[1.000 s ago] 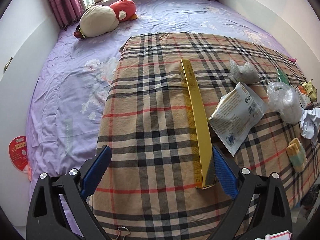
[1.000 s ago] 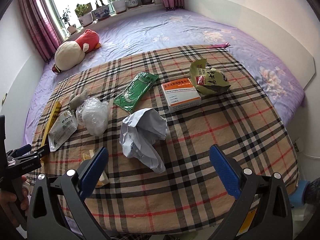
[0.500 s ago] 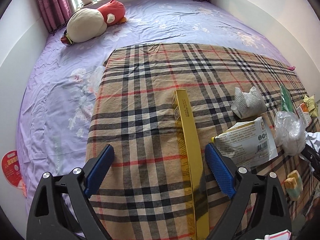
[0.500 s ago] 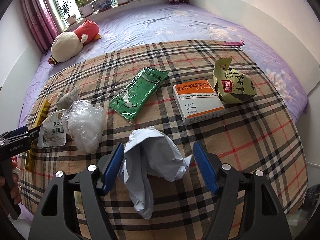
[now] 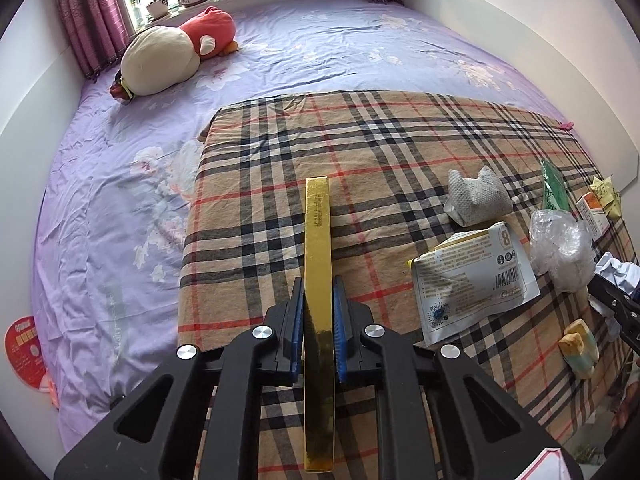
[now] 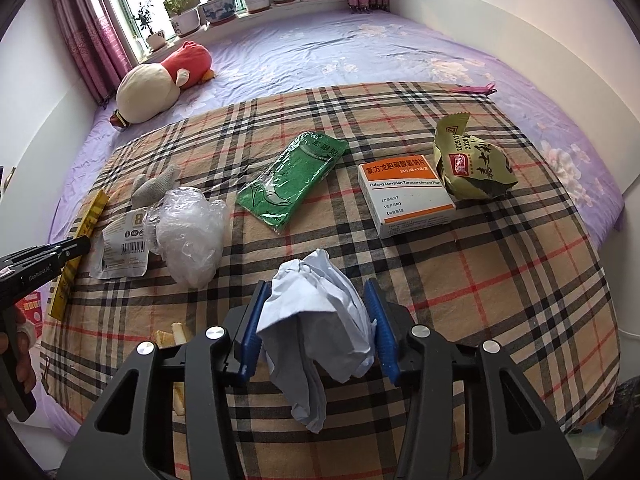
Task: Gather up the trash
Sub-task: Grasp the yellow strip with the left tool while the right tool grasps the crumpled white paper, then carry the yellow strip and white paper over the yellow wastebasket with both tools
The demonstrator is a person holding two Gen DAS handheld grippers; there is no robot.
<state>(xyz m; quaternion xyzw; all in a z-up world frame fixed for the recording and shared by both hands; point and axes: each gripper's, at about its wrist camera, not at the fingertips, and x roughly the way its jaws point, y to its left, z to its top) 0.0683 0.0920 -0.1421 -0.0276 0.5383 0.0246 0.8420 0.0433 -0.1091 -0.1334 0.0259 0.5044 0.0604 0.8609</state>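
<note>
My left gripper (image 5: pixel 318 284) is shut on a long gold box (image 5: pixel 317 240) that lies lengthwise on the plaid cloth (image 5: pixel 360 140). My right gripper (image 6: pixel 318 292) is shut on a crumpled pale-blue paper (image 6: pixel 316 308), which hangs down between the blue pads. In the right wrist view the gold box (image 6: pixel 90 216) and the left gripper (image 6: pixel 76 248) show at the far left.
On the cloth lie a white pouch (image 6: pixel 120 248), a clear plastic wad (image 6: pixel 188 232), a grey mesh scrap (image 6: pixel 154 188), a green packet (image 6: pixel 292 184), an orange-white medicine box (image 6: pixel 404 196), an olive snack wrapper (image 6: pixel 472 168) and small yellow pieces (image 6: pixel 172 336). A plush toy (image 6: pixel 160 84) lies on the purple bed.
Both grippers moved forward and closed: the left onto the gold box, the right onto the crumpled paper. Both were open a second ago.
</note>
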